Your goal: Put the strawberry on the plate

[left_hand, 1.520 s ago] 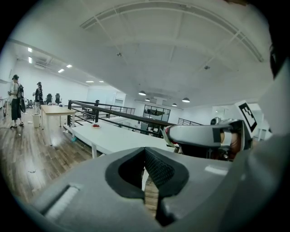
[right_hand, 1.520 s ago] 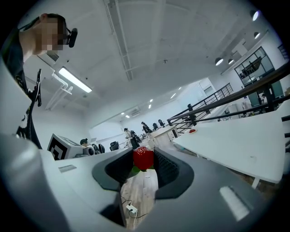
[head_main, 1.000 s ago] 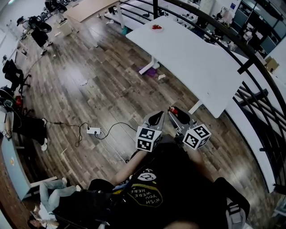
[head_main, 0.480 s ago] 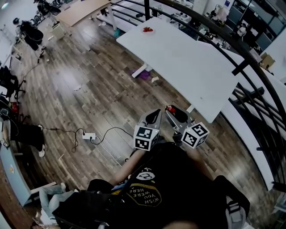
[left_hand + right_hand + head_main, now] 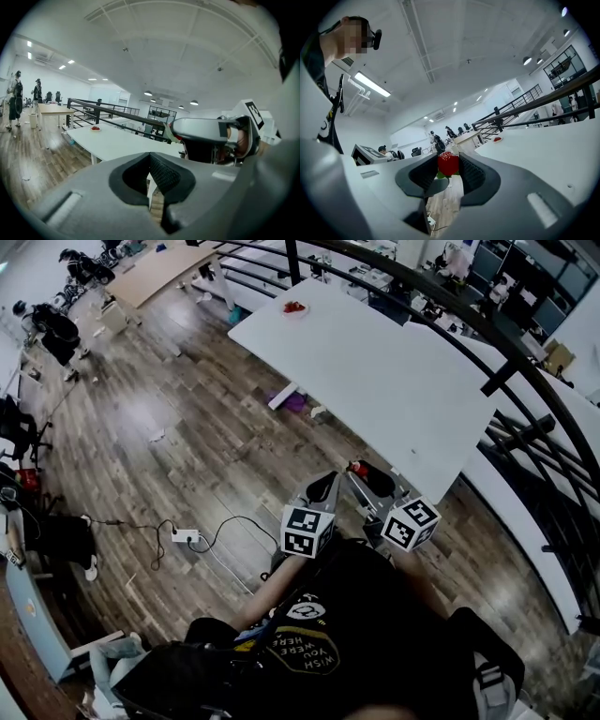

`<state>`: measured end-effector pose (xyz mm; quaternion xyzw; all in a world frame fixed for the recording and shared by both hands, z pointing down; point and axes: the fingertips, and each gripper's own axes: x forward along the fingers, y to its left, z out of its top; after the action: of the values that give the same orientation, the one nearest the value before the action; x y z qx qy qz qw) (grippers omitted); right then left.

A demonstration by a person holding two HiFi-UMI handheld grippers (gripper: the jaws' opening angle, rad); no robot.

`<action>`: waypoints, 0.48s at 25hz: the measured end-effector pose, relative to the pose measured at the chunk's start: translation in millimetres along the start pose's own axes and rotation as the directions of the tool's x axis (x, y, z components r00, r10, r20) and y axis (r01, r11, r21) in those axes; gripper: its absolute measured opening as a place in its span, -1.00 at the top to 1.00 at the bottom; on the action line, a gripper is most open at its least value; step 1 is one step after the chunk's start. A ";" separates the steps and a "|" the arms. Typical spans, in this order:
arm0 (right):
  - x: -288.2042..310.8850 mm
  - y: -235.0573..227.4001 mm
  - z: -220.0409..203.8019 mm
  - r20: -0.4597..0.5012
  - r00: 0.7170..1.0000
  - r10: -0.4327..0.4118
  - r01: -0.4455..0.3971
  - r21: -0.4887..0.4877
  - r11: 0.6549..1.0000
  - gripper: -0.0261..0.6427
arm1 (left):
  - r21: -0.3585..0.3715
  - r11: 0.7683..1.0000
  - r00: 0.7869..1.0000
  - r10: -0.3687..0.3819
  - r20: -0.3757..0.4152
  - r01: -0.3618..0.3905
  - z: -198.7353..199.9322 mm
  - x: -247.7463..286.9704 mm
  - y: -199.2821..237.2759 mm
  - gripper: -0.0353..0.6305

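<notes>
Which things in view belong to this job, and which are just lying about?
Job: red strawberry, held in the right gripper; small white plate at the far end of the long white table.
Lying about: white power strip; purple object under the table.

Head view steeply down; gripper views level; table probably common
</notes>
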<state>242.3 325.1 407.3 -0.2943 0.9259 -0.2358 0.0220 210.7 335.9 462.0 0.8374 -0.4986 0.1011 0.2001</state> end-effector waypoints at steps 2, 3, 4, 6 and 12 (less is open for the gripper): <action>4.2 -9.4 -11.7 0.005 1.000 -0.013 0.013 0.013 1.000 0.50 | 0.011 1.000 1.000 -0.009 -0.019 0.010 -11.5 8.1 5.7 0.89; 8.5 -14.0 -17.3 0.007 1.000 -0.021 0.020 0.020 1.000 0.50 | 0.014 1.000 1.000 -0.017 -0.025 0.017 -15.8 12.0 10.2 0.89; 12.9 -18.0 -19.6 0.010 1.000 -0.028 0.028 0.025 0.999 0.50 | 0.015 1.000 0.999 -0.025 -0.030 0.026 -17.0 16.3 14.4 0.89; 16.5 -23.8 -10.3 0.014 0.999 -0.040 0.040 0.030 0.999 0.50 | 0.017 0.999 0.998 -0.042 -0.042 0.042 -10.0 25.0 17.0 0.89; 32.8 -29.8 18.5 0.028 0.997 -0.071 0.070 0.029 0.997 0.50 | 0.026 0.997 0.996 -0.076 -0.054 0.078 17.9 37.7 29.0 0.89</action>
<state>234.5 277.7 407.5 -0.3300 0.9111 -0.2449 0.0313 202.9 285.9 466.6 0.8557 -0.4590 0.1226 0.2052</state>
